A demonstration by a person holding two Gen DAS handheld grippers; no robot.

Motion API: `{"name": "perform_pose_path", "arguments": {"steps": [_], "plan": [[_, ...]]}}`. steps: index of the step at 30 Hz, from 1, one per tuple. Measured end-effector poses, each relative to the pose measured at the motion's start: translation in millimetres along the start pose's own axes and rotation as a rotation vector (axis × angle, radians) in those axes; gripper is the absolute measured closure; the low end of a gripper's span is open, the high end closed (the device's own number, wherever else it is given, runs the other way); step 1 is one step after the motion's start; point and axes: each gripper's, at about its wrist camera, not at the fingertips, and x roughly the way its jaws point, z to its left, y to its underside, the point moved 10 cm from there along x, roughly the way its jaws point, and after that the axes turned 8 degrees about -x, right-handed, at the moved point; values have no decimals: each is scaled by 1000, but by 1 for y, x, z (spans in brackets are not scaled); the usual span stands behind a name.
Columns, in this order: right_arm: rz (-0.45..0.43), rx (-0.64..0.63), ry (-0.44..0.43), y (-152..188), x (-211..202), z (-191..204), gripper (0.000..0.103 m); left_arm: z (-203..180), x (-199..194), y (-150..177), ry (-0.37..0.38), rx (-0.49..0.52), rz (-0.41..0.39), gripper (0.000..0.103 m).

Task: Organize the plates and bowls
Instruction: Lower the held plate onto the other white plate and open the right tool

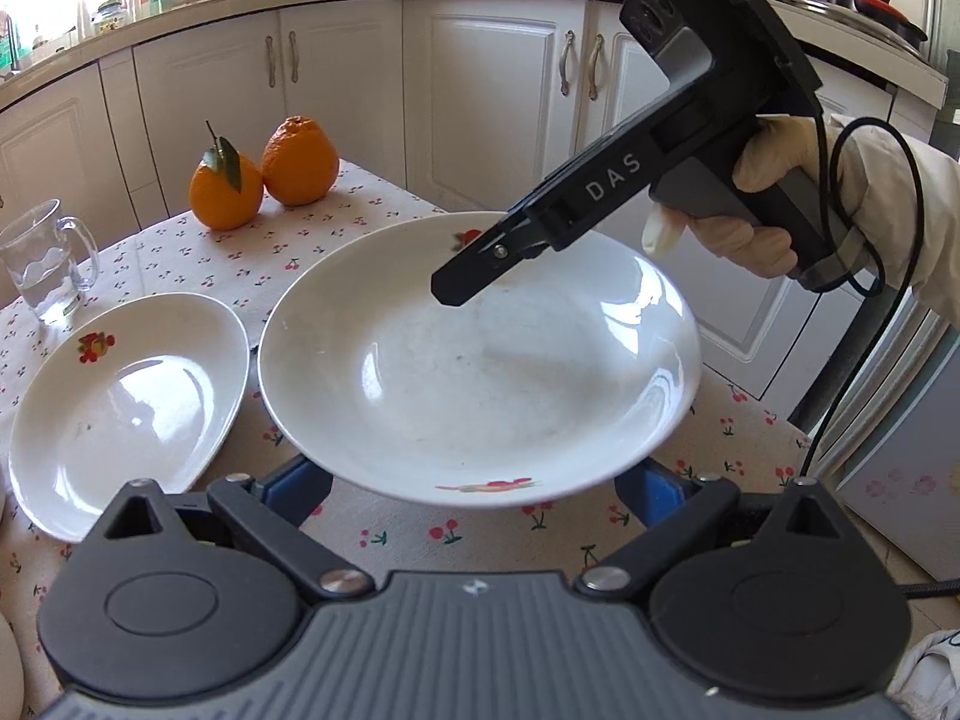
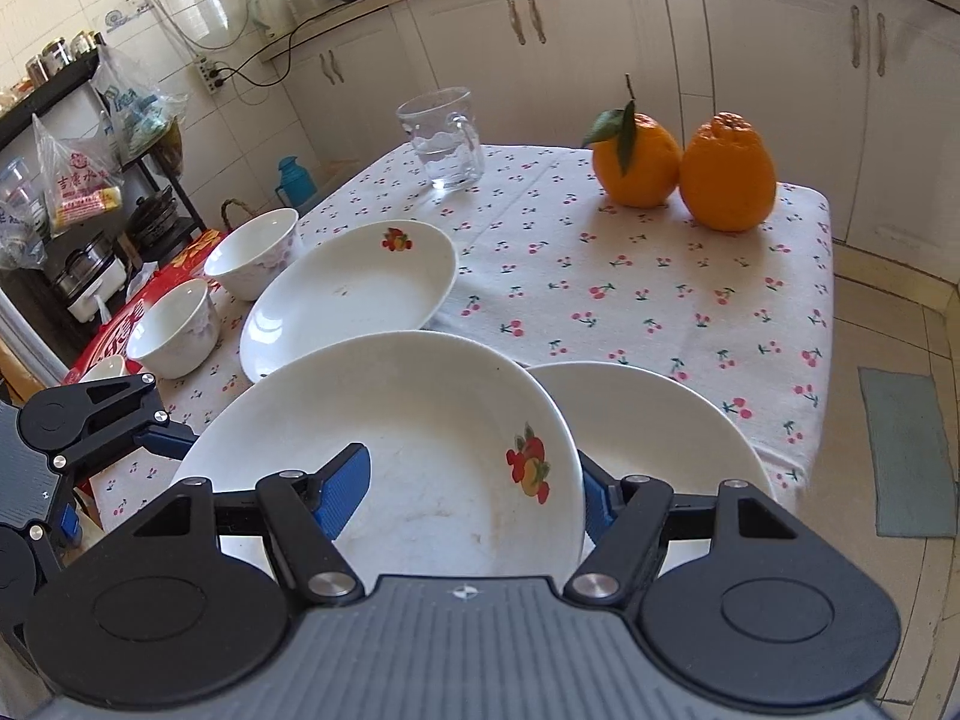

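Nearest to us, the right gripper (image 2: 474, 486) pinches the rim of a glossy white ceramic plate (image 2: 390, 450). One ribbed blue pad (image 2: 348, 492) lies on the plate's inner face and the other finger sits behind the rim, beside a red and yellow fruit decal. The held plate is round and shallow, with faint brownish smears in its well, and it hangs tilted above the table.

The left gripper (image 1: 474, 480) has its jaws spread wide at the opposite rim. Their tips are hidden under the held plate, so we cannot tell whether they bear on it. A gloved hand (image 1: 762, 204) grips the right gripper's handle, and a black cable loops behind it.

Just beyond the held plate's right edge, a second white plate (image 2: 660, 420) is half covered by it. Past the held plate to the left lies a third plate (image 2: 348, 294), more oval, with the same decal. Left of that, two small white bowls (image 2: 258, 252) stand close together.

The cherry-print tablecloth (image 2: 630, 300) is soft and creased. It lies open beyond the held plate to the right as far as the table's edge, where it drops away.

Farther off stand a ribbed glass mug (image 2: 444, 138) and two dimpled oranges (image 2: 678, 168), which touch. White panelled cabinets (image 2: 600, 30) close the background, and the shelves on the far left are cluttered and hard to make out.
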Motion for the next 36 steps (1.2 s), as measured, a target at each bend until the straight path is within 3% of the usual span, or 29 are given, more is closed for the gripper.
{"name": "perform_pose_path", "arguments": {"steps": [18,36], "plan": [[-18,87,46,22,-7,-38,27,-11,29,-13,20,50,20,3],[-3,127,117,46,-30,-47,27,-4,50,-20,24,71,27,5]]}}
